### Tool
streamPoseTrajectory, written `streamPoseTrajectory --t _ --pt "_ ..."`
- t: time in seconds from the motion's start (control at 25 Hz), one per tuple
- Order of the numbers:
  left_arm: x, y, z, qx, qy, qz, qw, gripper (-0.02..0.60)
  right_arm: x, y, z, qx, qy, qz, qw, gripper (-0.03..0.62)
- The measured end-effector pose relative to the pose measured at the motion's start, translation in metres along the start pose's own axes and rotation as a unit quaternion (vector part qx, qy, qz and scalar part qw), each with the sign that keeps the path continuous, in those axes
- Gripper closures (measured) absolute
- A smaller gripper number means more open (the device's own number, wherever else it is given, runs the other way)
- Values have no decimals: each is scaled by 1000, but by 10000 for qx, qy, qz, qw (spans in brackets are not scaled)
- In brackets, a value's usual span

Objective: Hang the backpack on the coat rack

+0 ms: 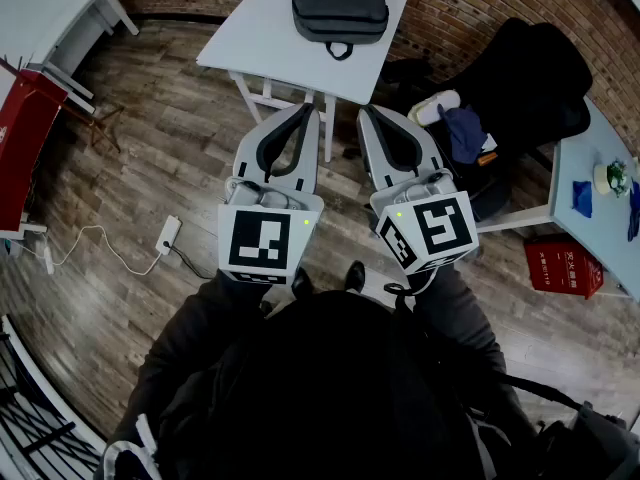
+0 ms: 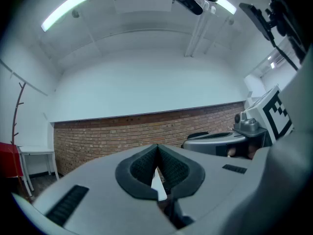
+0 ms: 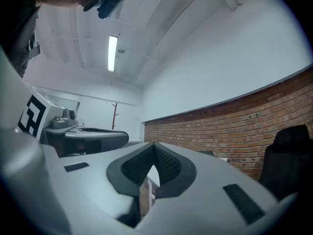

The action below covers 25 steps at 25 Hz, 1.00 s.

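Dark backpack (image 1: 338, 3) waits on the worktop (image 1: 250, 43) beyond my left claw (image 1: 307, 110) and right claw (image 1: 367, 112), both pressed together; I judge approaching comes next.

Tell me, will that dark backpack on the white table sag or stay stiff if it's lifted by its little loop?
Probably saggy: the backpack looks like soft fabric lying flat on the white table. It seems fairly slim, so likely lightly packed, not heavy. Lifted by the loop at its near end, it would likely hang and swing.
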State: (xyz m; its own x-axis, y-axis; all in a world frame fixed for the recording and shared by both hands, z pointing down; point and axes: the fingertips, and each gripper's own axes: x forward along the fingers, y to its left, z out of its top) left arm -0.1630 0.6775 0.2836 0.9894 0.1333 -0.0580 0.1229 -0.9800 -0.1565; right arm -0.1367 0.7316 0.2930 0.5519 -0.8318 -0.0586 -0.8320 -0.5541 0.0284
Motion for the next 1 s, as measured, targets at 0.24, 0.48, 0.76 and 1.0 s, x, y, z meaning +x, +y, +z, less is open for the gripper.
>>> streamPoseTrajectory --t 0.24,0.48,0.76,1.0 --pt "-5 13 -4 -61 -33 -13 10000 572 9 12 -3 -35 22 5 10000 588" --pt "-10 32 -7 -261 -223 46 9994 572 24 27 -6 -57 18 60 10000 588" --pt "-27 66 -27 -358 -129 -30 9993 572 41 50 -13 121 -7 147 9998 585" --pt "-35 89 -40 -688 -174 18 9975 572 48 59 -16 -26 60 86 9999 583"
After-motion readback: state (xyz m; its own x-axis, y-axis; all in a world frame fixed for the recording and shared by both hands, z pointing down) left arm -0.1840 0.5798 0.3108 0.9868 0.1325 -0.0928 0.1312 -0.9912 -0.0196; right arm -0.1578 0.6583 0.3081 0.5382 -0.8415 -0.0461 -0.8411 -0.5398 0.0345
